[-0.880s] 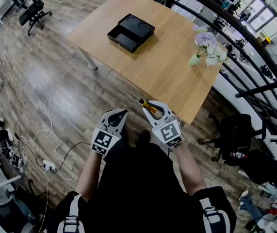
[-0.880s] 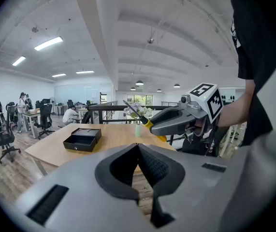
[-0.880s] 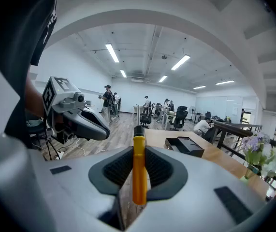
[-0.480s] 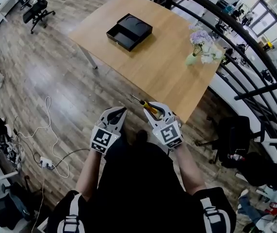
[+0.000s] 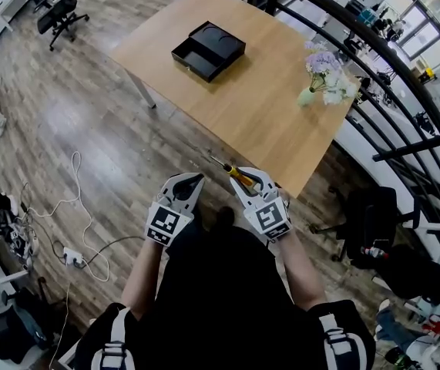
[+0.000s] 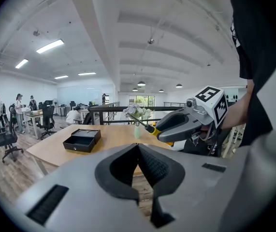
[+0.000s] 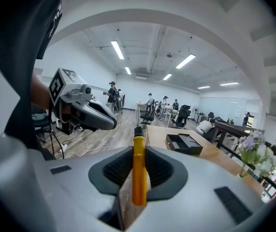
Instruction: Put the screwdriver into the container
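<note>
A screwdriver (image 5: 235,173) with a yellow handle (image 7: 138,170) and black tip sticks forward out of my right gripper (image 5: 249,180), which is shut on it. My left gripper (image 5: 189,185) is beside it on the left, jaws together with nothing in them. Both hang over the floor, short of the near corner of the wooden table (image 5: 266,106). The black container (image 5: 208,51) lies open on the far part of that table, seen small in the left gripper view as the container (image 6: 82,140) and in the right gripper view as the container (image 7: 184,143).
A vase of pale flowers (image 5: 325,74) stands near the table's right edge. A curved black railing (image 5: 404,91) runs behind it. Cables and a power strip (image 5: 77,260) lie on the wood floor at left. Office chairs (image 5: 54,14) stand far left; people sit at desks beyond.
Both grippers have barely shifted; the view has drifted slightly, with the table a touch higher in frame. The screwdriver stays in the right gripper.
</note>
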### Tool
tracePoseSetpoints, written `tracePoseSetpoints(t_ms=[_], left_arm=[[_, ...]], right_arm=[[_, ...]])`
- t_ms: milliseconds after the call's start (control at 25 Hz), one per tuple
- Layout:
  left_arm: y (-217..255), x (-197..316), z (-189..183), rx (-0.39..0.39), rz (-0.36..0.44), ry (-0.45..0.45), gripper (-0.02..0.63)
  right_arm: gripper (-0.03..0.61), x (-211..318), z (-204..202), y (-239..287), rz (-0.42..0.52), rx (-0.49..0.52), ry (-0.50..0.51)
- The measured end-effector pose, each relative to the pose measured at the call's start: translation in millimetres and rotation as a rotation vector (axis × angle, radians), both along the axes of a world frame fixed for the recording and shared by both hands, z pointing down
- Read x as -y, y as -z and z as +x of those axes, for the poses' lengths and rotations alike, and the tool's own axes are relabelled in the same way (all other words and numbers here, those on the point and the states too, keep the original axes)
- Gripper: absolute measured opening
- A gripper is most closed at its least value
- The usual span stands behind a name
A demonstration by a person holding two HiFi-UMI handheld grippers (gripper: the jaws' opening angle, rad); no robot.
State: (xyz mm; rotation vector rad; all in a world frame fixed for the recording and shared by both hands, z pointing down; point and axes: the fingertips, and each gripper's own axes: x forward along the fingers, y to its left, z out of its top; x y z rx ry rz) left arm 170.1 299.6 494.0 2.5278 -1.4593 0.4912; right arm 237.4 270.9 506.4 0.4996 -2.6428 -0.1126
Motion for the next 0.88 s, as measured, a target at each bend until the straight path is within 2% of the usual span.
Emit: tracePoseSetpoints(t_ms=[440,880], left_arm=[[4.9,31.6,-52.1,-0.004,0.007,-0.021,0.023],[0.7,64.3,-92.6,-0.006,-0.001,-0.070,0.023]], right_arm=[[0.089,30.6,-45.9,4.7,-0.055,0.019,-0.063],[0.089,57.5,-86.2,-3.7,-0.050,-0.026,-0.095]])
